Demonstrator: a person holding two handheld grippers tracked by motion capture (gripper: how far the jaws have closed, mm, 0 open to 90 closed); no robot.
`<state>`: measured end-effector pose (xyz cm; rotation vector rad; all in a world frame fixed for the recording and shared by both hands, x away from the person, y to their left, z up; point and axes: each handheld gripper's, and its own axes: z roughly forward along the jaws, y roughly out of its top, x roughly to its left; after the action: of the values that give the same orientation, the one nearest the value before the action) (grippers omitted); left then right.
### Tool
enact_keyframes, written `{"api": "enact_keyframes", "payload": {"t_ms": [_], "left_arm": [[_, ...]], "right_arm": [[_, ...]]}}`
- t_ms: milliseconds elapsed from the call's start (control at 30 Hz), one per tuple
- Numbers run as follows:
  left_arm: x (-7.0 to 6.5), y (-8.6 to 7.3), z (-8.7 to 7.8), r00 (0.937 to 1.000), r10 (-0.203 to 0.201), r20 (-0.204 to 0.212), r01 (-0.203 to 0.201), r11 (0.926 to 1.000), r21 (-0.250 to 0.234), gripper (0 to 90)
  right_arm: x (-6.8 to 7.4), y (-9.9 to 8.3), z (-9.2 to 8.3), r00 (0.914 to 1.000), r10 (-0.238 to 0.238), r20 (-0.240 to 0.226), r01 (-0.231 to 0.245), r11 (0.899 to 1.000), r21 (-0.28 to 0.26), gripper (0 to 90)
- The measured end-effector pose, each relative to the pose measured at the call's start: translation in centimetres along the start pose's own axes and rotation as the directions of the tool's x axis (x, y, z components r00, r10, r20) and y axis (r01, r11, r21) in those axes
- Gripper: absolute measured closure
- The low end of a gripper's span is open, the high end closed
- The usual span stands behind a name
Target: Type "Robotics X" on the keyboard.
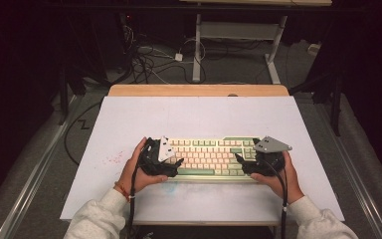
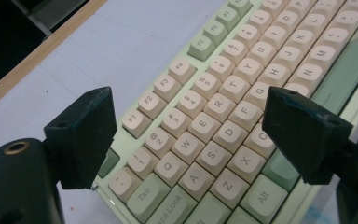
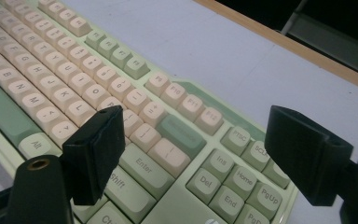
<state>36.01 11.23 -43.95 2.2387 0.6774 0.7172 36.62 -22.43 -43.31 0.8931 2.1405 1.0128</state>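
High view: keyboard [image 1: 206, 158] lies on the worktop [image 1: 189, 114], left tongs [image 1: 171, 167] and right tongs [image 1: 243, 164] both spread over its ends, gripping nothing. Backing both away level should avoid snagging keys. Gripper views alone make the key lettering readable.

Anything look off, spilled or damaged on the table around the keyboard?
Only stains: reddish specks on the table left of the left gripper, at, and a faint bluish smear before the keyboard, at. The keyboard lies square, and its keys in view look whole.
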Motion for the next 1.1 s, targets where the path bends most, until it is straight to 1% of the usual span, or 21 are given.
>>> {"api": "enact_keyframes", "payload": {"t_ms": [67,167,233,333,400,467,533,700,867,900,967,1033,1100], "left_arm": [[0.0,0.0,-0.1,1.0,0.008,-0.004,-0.008,1.0,-0.004,15.5],[-0.1,0.0,-0.1,0.9999,0.008,-0.014,-0.008,1.0,0.0,15.5],[-0.1,0.0,-0.2,0.9999,0.01,-0.011,-0.011,0.9999,-0.003,15.6],[-0.2,0.1,-0.5,0.999,0.033,-0.028,-0.033,0.9994,-0.011,16.6],[-0.3,0.1,-0.7,0.9986,0.04,-0.034,-0.041,0.999,-0.018,17.3],[-0.3,0.1,-0.8,0.9988,0.04,-0.03,-0.04,0.999,-0.017,17.3],[-0.5,0.0,-0.9,0.9983,0.048,-0.033,-0.048,0.9987,-0.017,17.1],[-0.8,-0.4,-1.3,0.9973,0.06,-0.043,-0.061,0.998,-0.016,17.1],[-1.1,-0.8,-1.9,0.9967,0.063,-0.052,-0.064,0.9977,-0.02,17.1],[-1.1,-0.8,-2.0,0.9967,0.065,-0.049,-0.066,0.9976,-0.019,17.1],[-1.2,-0.9,-2.2,0.9959,0.068,-0.059,-0.069,0.9973,-0.023,17.1],[-1.2,-1.1,-2.4,0.9958,0.072,-0.056,-0.074,0.9969,-0.026,17.1],[-1.3,-1.2,-2.6,0.9948,0.081,-0.062,-0.083,0.9963,-0.023,17.1]], "right_arm": [[-0.1,0.0,0.0,1.0,0.002,-0.006,-0.002,1.0,-0.005,19.0],[0.0,0.1,-0.1,1.0,-0.003,0.0,0.003,1.0,-0.01,19.0],[0.2,0.1,-0.1,0.9998,-0.021,0.006,0.021,1.0,-0.012,19.2],[0.4,0.2,-0.3,0.9992,-0.038,0.008,0.038,0.999,-0.012,19.5],[0.6,0.2,-0.4,0.9985,-0.052,0.017,0.052,0.998,-0.017,19.9],[0.8,0.2,-0.6,0.9982,-0.058,0.015,0.058,0.998,-0.026,20.2],[1.0,0.3,-0.8,0.9974,-0.07,0.019,0.07,0.997,-0.021,20.2],[1.2,0.3,-1.3,0.9972,-0.074,0.016,0.074,0.997,-0.025,20.2],[1.3,0.2,-1.8,0.9958,-0.087,0.026,0.088,0.996,-0.021,20.2],[1.3,0.2,-1.9,0.9956,-0.089,0.03,0.089,0.996,-0.019,21.1],[1.4,0.2,-2.1,0.9952,-0.094,0.028,0.095,0.995,-0.02,22.2],[1.5,0.1,-2.3,0.9933,-0.108,0.042,0.109,0.994,-0.017,21.8],[1.6,0.0,-2.4,0.992,-0.115,0.052,0.116,0.993,-0.014,21.3]]}}
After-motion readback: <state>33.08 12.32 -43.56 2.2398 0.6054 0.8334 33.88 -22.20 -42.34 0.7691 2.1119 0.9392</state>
